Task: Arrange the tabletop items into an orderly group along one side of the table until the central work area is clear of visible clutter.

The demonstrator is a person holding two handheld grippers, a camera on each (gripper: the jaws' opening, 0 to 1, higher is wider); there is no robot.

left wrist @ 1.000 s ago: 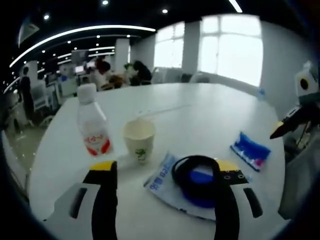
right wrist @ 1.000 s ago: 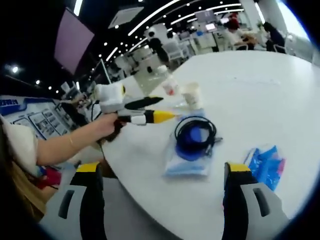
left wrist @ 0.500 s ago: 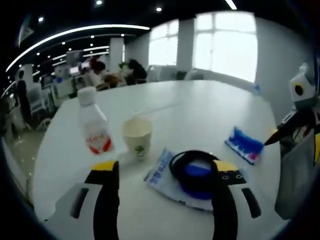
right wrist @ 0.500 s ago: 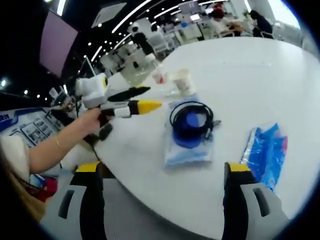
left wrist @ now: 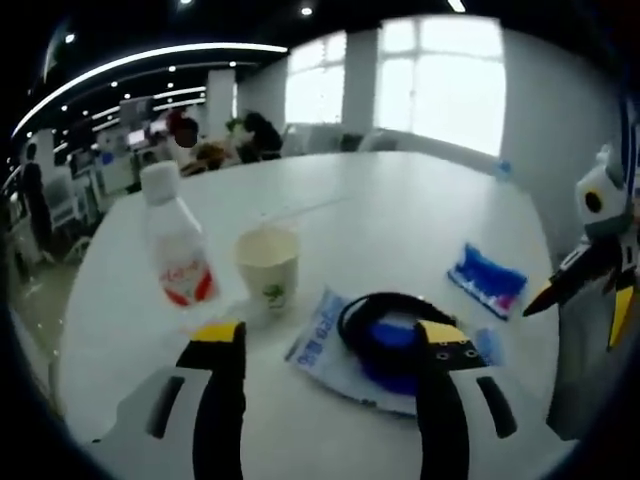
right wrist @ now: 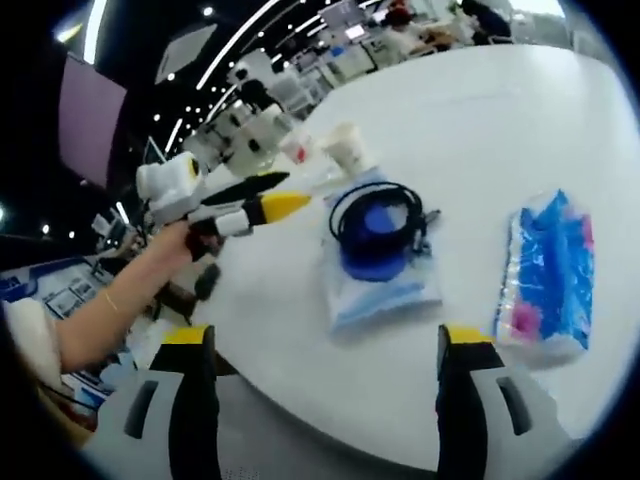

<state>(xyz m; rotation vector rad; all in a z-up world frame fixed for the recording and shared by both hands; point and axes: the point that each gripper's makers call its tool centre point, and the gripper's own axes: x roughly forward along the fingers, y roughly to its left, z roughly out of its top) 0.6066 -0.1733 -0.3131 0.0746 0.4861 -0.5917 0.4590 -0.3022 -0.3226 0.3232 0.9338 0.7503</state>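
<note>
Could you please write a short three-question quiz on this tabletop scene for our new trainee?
1. True or false: the black cable lies coiled on a clear bag.
2. In the left gripper view, what stands between the bottle and that bag? A) paper cup B) blue packet
3. Is the right gripper open or shut?

Key: 1 true. 2 A. 3 open, holding nothing.

White table (left wrist: 400, 215); white bottle (left wrist: 172, 240) with red label; cream paper cup (left wrist: 267, 268); black cable (left wrist: 385, 322) on blue-printed bag (right wrist: 378, 280); blue-pink packet (right wrist: 548, 272).
</note>
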